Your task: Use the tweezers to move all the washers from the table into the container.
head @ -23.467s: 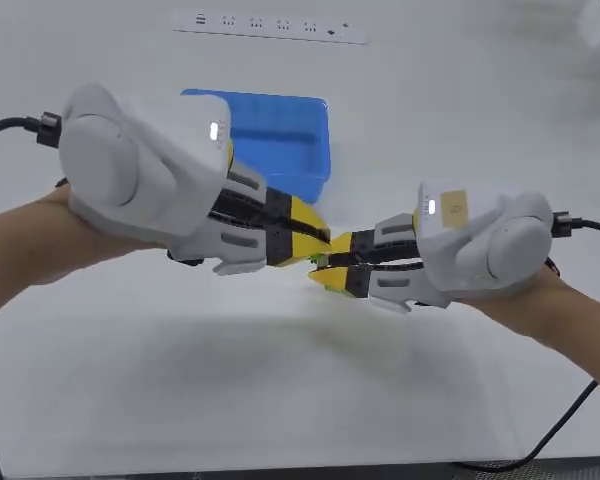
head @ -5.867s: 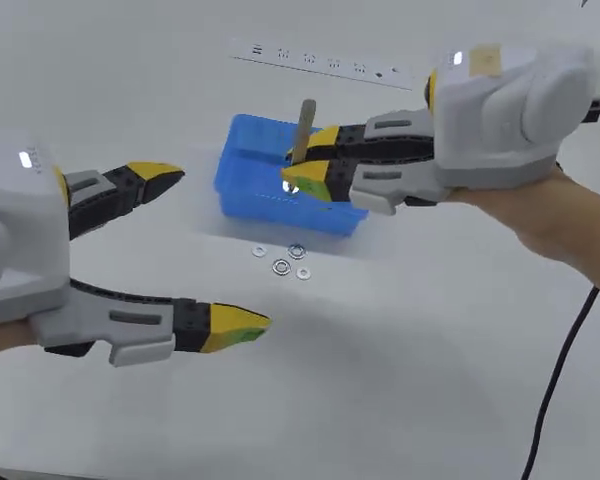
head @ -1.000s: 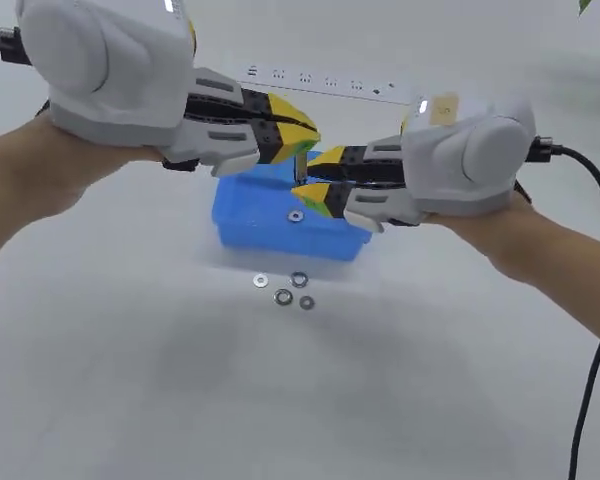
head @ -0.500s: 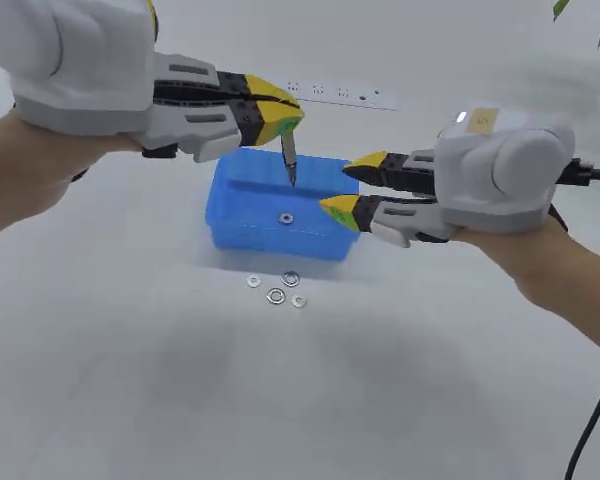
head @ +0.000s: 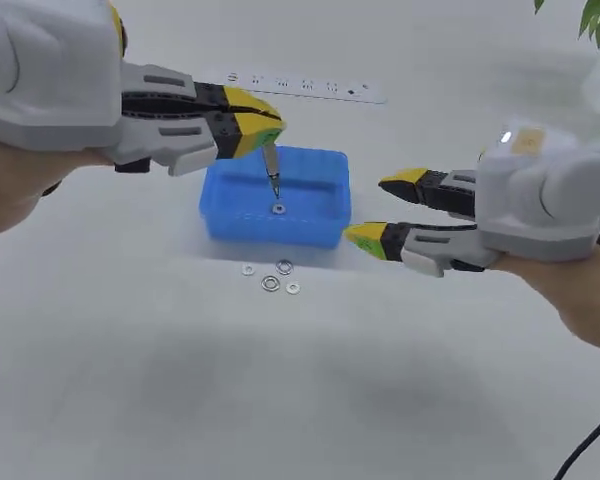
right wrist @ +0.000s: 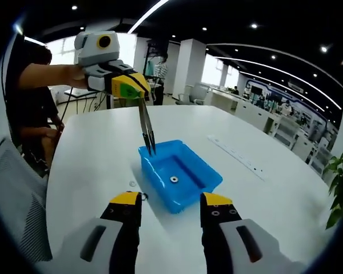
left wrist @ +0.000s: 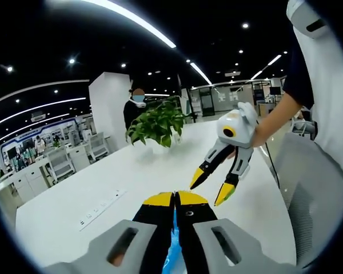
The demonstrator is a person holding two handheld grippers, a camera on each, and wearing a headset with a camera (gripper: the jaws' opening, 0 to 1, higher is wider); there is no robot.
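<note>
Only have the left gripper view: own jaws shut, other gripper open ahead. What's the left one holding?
Observer: The left gripper is shut on the tweezers, with the tips pointing down over the blue container.
Operator: Any washers in?
Observer: One washer lies on the container floor. The right gripper view shows the tweezer tips apart from it.
Operator: How many are outside?
Observer: Four washers lie in a cluster on the table, just in front of the container's near wall.
</note>
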